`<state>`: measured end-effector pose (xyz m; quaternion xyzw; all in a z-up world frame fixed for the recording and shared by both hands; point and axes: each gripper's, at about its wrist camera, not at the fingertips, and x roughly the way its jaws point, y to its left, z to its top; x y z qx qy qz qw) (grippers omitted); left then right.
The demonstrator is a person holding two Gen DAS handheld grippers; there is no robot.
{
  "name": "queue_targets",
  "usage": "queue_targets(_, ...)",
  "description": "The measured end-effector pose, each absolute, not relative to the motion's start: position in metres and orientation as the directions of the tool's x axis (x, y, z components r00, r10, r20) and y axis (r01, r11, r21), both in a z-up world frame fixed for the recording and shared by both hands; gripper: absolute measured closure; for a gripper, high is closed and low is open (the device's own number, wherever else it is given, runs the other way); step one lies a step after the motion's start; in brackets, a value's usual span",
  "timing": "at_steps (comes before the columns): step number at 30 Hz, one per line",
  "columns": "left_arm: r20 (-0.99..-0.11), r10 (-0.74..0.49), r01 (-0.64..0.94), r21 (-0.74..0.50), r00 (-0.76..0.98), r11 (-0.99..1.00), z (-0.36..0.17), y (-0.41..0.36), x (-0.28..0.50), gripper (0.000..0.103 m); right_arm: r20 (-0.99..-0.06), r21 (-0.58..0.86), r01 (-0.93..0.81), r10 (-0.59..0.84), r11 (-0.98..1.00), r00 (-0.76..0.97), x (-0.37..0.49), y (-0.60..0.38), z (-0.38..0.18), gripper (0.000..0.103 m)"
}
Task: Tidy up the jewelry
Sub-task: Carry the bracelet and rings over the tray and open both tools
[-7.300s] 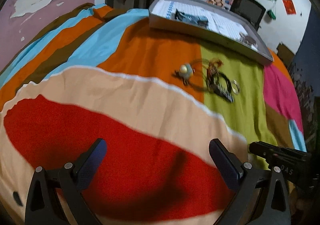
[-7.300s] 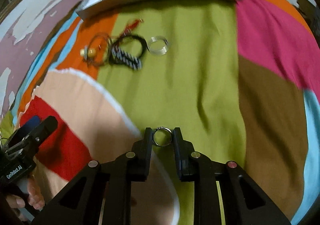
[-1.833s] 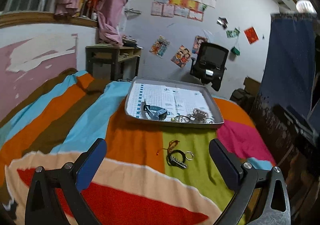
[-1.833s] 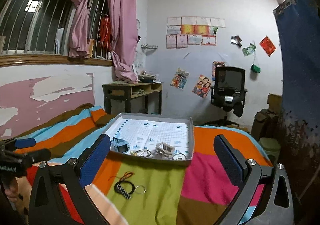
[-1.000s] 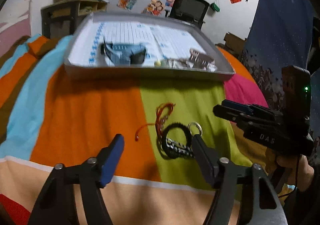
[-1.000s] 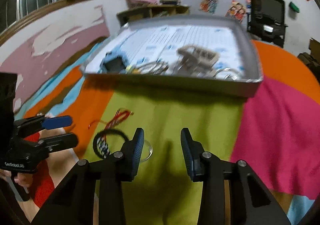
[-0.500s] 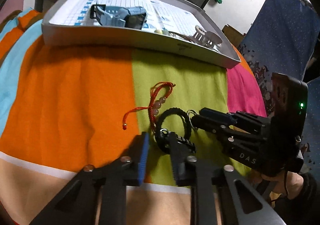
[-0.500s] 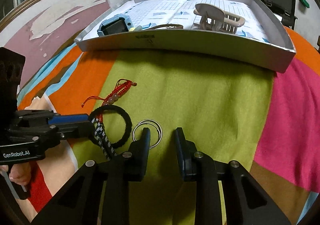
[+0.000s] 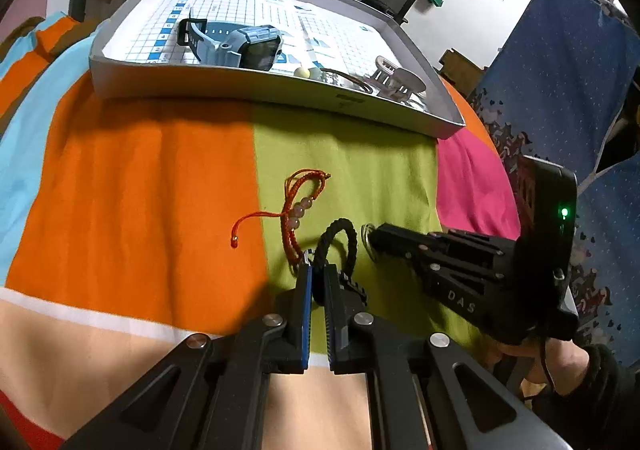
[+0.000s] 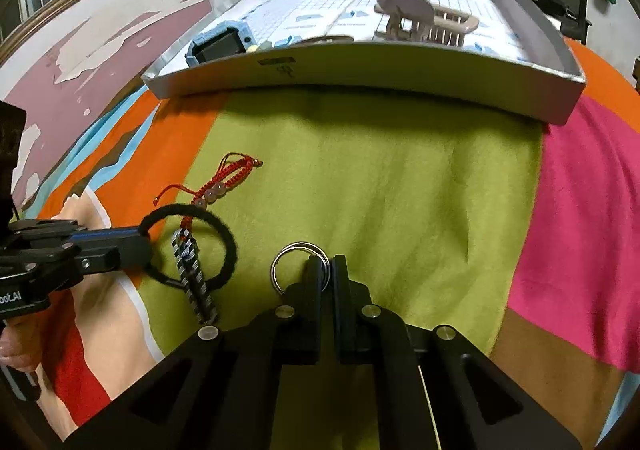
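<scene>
Black braided cord of the bracelet (image 9: pixel 340 238) stands up in a loop on the lime-green patch of the bedspread (image 9: pixel 360 154), its near edge pinched between the closed fingers of the left gripper (image 9: pixel 316 282). From the right wrist view the same loop (image 10: pixel 224 246) lies open on the cloth with a black-and-white woven strap (image 10: pixel 196 282) trailing toward the camera. Just beside it, to the right, a silver metal ring (image 10: pixel 298 262) rests on the green cloth, and the right gripper (image 10: pixel 326 270) has its fingers shut on the ring's near right rim, so most of the ring sticks out to the left of them. A red string bracelet (image 9: pixel 298 210) with pale beads lies touching the far side of the black loop, its loose end reaching onto the orange stripe. Farther off, a grey tray (image 9: pixel 256 86) sits on the bedspread, holding a blue-grey watch (image 9: pixel 240 44), a beige hair claw (image 10: pixel 420 18) and a small pale bead (image 9: pixel 301 72). A person's hand (image 9: pixel 560 362) holds the right gripper's handle.
</scene>
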<state>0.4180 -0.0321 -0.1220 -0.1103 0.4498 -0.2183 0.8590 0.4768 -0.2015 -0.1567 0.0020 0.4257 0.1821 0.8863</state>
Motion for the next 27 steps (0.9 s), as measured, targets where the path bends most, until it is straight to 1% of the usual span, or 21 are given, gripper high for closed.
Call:
queue_targets(5,-0.714,-0.491,0.284,-0.401,0.499,0.871,-0.108,-0.030,0.404,0.097,-0.726,0.155,-0.317,0.326,0.936,0.605,0.475,-0.208,-0.138,0.099)
queue_targets(10,-0.678,-0.525,0.297,-0.433,0.515,0.851,-0.088,-0.026,0.390,0.097,-0.669,0.158,-0.316,0.337,0.936,0.663,0.467,-0.216,-0.110,0.099)
queue_targets(19,-0.613,-0.561,0.351,-0.439,0.557,0.827,-0.049,-0.036,0.380,0.097,-0.561,0.162,-0.299,0.337,0.940,0.756,0.458,-0.236,-0.068,0.099)
queue_targets(23,-0.604,-0.520,0.348,-0.387,0.604,0.854,-0.029,-0.048,0.399,0.097,-0.483,0.148,-0.256,0.296,0.955,0.824,0.465,-0.248,-0.048,0.098)
queue_targets(25,-0.584,-0.497,0.345,-0.359,0.642,0.867,-0.019,-0.051,0.408,0.097,-0.457,0.127,-0.222,0.255,0.967,0.852,0.474,-0.252,-0.042,0.098)
queue_targets(27,-0.545,-0.478,0.338,-0.342,0.689,0.877,-0.008,-0.056,0.425,0.097,-0.443,0.116,-0.184,0.217,0.976,0.870,0.487,-0.258,-0.039,0.098)
